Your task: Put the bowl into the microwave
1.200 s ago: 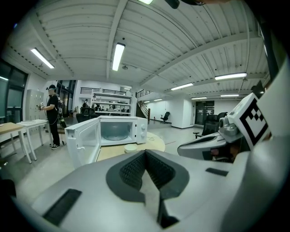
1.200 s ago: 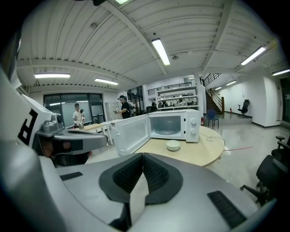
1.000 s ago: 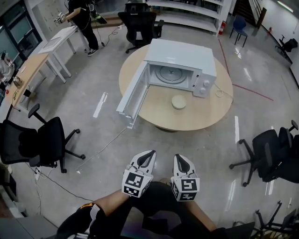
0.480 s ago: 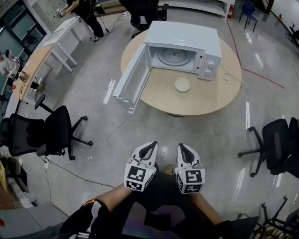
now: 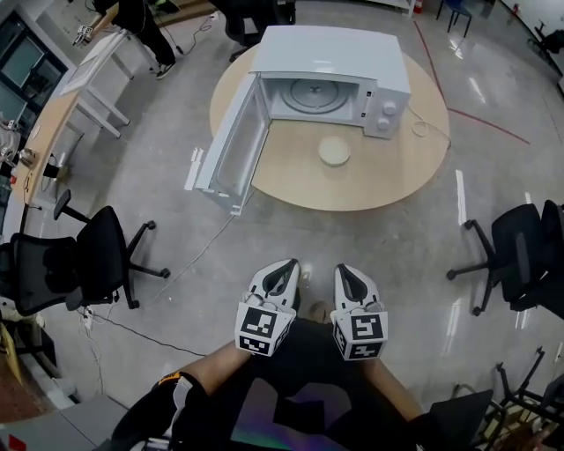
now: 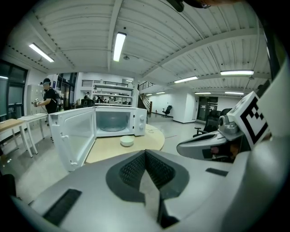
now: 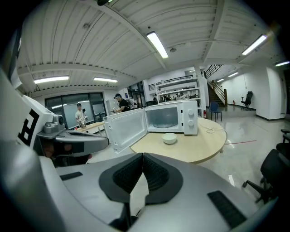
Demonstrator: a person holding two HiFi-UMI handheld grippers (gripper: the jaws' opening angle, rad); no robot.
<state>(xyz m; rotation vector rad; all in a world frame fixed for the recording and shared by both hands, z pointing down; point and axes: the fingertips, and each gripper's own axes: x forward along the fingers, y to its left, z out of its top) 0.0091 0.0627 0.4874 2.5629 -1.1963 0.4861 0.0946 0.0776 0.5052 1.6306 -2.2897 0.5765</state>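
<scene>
A small cream bowl [image 5: 334, 151] sits on the round wooden table [image 5: 388, 181], just in front of the white microwave [image 5: 335, 53]. The microwave's door [image 5: 231, 150] hangs wide open to the left and its cavity shows a glass turntable. The same bowl [image 6: 127, 142] and microwave [image 6: 118, 121] show far off in the left gripper view, and bowl [image 7: 169, 138] and microwave [image 7: 172, 117] likewise in the right gripper view. My left gripper [image 5: 285, 269] and right gripper [image 5: 343, 272] are held side by side over the floor, well short of the table. Both are shut with nothing between their jaws.
Black office chairs stand at the left [image 5: 75, 260] and right [image 5: 520, 251]. A cable [image 5: 198, 260] trails over the floor from the table. Long desks [image 5: 66, 97] and a person [image 5: 132, 22] are at the far left. A cord [image 5: 423, 132] lies on the table beside the microwave.
The view has drawn nearer to the table, so microwave and bowl sit higher and larger. Both grippers keep their place low in the frame, still shut.
</scene>
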